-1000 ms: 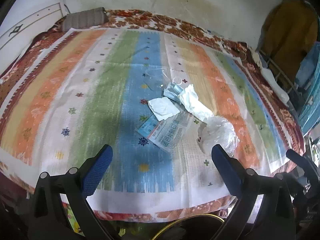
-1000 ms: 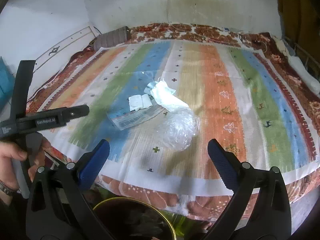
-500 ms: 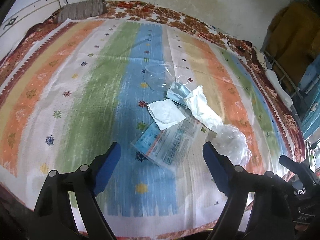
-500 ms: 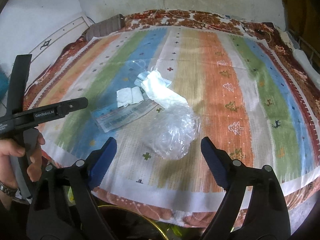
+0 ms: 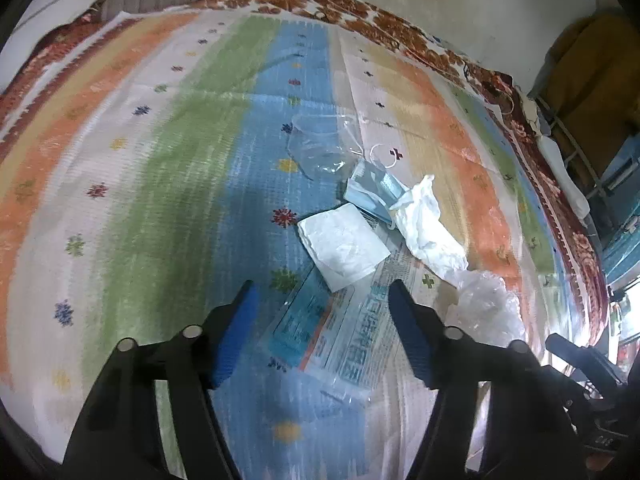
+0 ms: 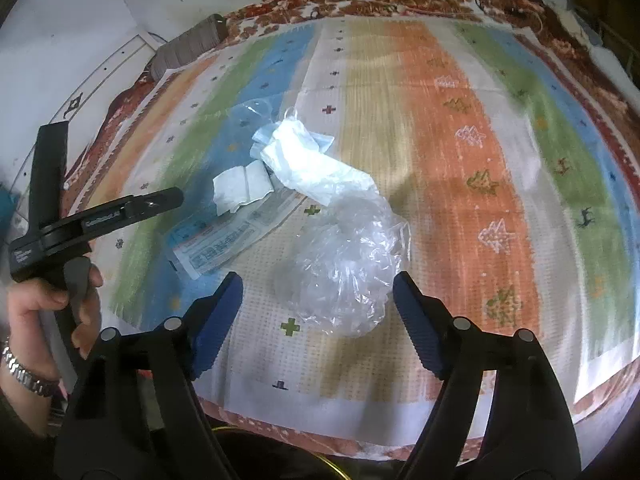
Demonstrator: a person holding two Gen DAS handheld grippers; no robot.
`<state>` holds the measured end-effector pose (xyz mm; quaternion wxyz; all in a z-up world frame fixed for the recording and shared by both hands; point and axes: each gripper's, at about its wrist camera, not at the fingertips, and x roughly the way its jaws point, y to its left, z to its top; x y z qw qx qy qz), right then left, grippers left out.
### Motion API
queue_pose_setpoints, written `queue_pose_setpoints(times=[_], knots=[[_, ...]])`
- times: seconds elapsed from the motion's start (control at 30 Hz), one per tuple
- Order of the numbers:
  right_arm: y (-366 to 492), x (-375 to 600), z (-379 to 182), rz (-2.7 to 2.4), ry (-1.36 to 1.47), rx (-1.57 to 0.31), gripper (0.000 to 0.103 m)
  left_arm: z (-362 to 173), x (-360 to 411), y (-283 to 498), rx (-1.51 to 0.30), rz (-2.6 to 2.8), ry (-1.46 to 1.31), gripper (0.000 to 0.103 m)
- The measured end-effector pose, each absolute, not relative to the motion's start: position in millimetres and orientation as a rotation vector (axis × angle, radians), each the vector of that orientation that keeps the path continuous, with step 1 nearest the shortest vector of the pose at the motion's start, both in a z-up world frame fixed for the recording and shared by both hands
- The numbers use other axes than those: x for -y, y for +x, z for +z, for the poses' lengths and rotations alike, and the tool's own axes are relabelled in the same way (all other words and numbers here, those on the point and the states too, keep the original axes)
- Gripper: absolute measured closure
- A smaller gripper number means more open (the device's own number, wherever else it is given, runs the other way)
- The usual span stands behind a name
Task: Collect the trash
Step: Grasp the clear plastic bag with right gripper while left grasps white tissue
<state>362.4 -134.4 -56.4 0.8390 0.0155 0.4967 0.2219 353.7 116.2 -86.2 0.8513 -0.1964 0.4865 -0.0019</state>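
We are holding the left gripper (image 5: 322,312) over the printed wrapper (image 5: 344,340); its blue ribbed pads are standing partly apart, and the jaws have just been closing, with nothing pressed between them. Compared with a second ago, the wrapper is now sitting right between the tips, and the whole trash pile is looking larger and nearer.

We are holding the right gripper (image 6: 318,304) over the crumpled clear bag (image 6: 348,264). Its jaws have also just been closing but are still apart, and the pads are not touching the bag. Earlier the bag was lying well ahead of the tips.

Beyond the wrapper, a flat white tissue (image 5: 344,244) is lying on its upper edge. Behind it we are seeing a folded blue face mask (image 5: 374,192) with thin ear loops, a wrinkled white glove-like piece (image 5: 428,224), and a thin transparent film (image 5: 320,148).

All the trash is lying on the woven striped mat (image 5: 160,160), which is covering a bed with a red flowered blanket (image 5: 360,8). In the right view a hand (image 6: 44,312) with a metal wristband is gripping the left tool.
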Motion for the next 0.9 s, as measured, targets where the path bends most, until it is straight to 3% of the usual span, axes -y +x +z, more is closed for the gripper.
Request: queue_pose_setpoints(times=[0.43, 0.83, 0.9], knots=[[388, 127, -84, 0.439, -0.011, -1.106, 0.049, -108, -118, 390, -1.078, 0.002, -0.424, 0.045], [391, 121, -96, 0.444, -0.055, -1.143, 0.070, -128, -110, 406, -1.125, -0.005, -0.401, 0.068], [390, 120, -97, 0.447, -0.063, -1.144, 0.074, -132, -109, 406, -1.132, -0.002, -0.392, 0.082]])
